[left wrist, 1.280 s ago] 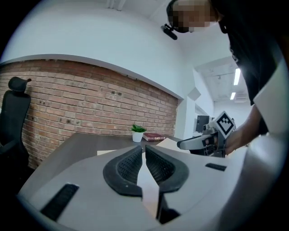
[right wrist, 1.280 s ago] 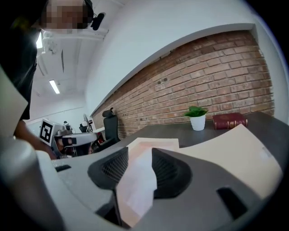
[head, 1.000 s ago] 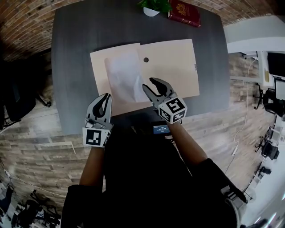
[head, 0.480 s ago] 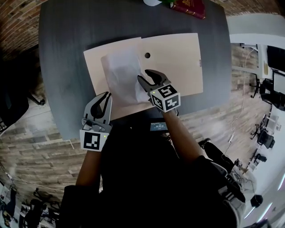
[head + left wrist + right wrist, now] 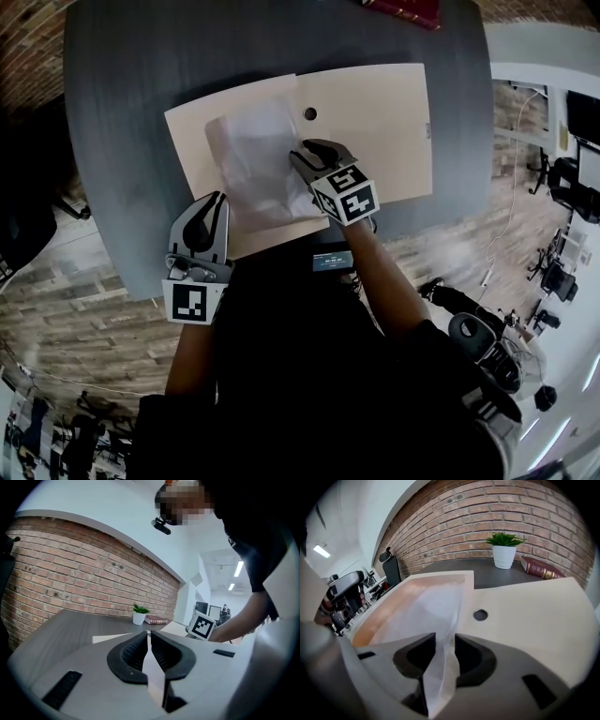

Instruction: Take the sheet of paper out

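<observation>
The grasping step is being carried out: the right gripper [image 5: 309, 153] is being pointed steeply down onto the open manila folder [image 5: 375, 122], and its jaws are being closed around the near right edge of the sheet of paper [image 5: 253, 159]. In the right gripper view the thin white sheet is being bunched up between the two pads. A gap is being left on either side, so no firm pinch is judged to be made yet. The rest of the sheet is lying flat ahead of this gripper and to its left, on the folder's left leaf. A round fastener [image 5: 480, 615] is lying just ahead and to the right.

The left gripper [image 5: 208, 208] is being held nearly level at the folder's near left corner, jaws pressed almost together, nothing seen pinched between them.

Next, the closing is to be finished so that the sheet alone is caught. The sheet is then to be lifted or slid clear of the folder, which may need steadying on the dark table [image 5: 141, 94].
</observation>
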Demonstrator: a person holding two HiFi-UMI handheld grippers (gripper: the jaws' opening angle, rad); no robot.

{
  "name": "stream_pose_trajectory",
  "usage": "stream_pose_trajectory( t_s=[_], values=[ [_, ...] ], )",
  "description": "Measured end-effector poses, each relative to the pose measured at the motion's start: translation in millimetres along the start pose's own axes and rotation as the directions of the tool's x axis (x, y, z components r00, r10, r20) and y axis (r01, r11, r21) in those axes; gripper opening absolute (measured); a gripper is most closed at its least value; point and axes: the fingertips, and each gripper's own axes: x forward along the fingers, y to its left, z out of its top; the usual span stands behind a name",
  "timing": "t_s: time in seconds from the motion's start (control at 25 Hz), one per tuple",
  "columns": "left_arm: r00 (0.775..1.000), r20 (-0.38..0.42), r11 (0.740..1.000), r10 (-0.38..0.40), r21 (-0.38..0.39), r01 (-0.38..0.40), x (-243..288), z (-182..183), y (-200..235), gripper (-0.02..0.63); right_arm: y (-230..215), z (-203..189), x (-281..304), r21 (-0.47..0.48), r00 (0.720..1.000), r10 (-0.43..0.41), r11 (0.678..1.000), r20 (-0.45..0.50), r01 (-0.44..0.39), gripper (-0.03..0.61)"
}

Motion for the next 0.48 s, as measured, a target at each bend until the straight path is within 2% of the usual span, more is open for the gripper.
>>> stream_pose_trajectory(
  t_s=[0.08, 0.2, 0.32, 0.48],
  values=[
    [1.000, 0.009, 1.000, 0.007, -0.005, -0.007, 2, 1, 4, 0.017, -1, -1, 1, -0.010, 1.000, -0.006, 1.000, -0.004, 0.006, 0.095],
    [1.000, 0.005, 1.000, -0.003, 0.000, 0.003, 3, 1, 2, 0.017, -3, -3, 0, 0.008, 1.000, -0.004, 1.000, 0.001, 0.004, 0.071],
    [1.000, 0.003, 1.000, -0.012, 0.004, 0.012, 4, 0, 1, 0.017, -8, -2, -4, 0.025, 1.000, -0.011, 1.000, 0.016, 0.011, 0.018],
    [1.000, -0.009, 1.000, -0.025, 0.011, 0.025, 6, -2, -1, 0.017, -20, -3, -12, 0.048, 0.999, -0.030, 0.998, 0.035, 0.028, 0.013]
  ],
)
